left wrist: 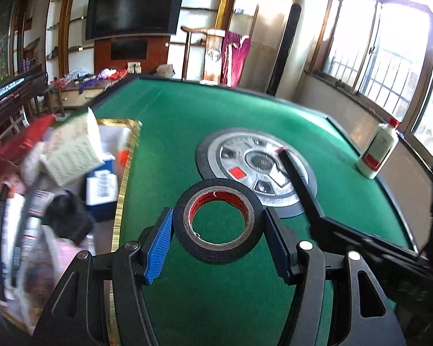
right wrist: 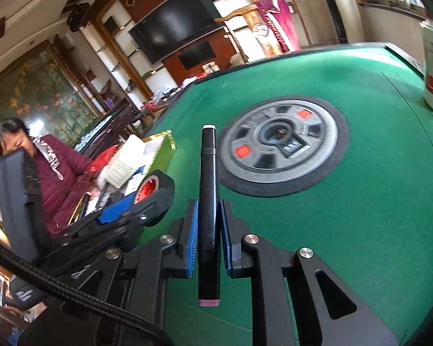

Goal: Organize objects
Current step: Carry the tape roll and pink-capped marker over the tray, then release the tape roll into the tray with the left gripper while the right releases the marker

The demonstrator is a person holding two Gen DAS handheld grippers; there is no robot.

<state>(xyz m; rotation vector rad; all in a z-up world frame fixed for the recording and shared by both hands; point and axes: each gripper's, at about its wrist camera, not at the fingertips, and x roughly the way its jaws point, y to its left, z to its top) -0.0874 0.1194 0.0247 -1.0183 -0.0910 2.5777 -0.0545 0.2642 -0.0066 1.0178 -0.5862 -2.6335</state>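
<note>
Left gripper (left wrist: 216, 225) fingers grip tape roll (left wrist: 216, 219); right gripper (right wrist: 209, 236) fingers clamp marker (right wrist: 208, 201); gold-edged box (left wrist: 124, 178) cluttered.

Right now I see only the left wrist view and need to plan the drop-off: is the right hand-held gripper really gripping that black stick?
Observer: Yes. The right hand-held gripper is shut on a black marker, with the blue pads pressed to both sides of its barrel.
Operator: Is it capped?
Observer: Both ends show pale pink tips, and it points forward along the fingers.
Operator: Anyone near the box?
Observer: A person in a maroon jacket is close behind the open box.
</note>
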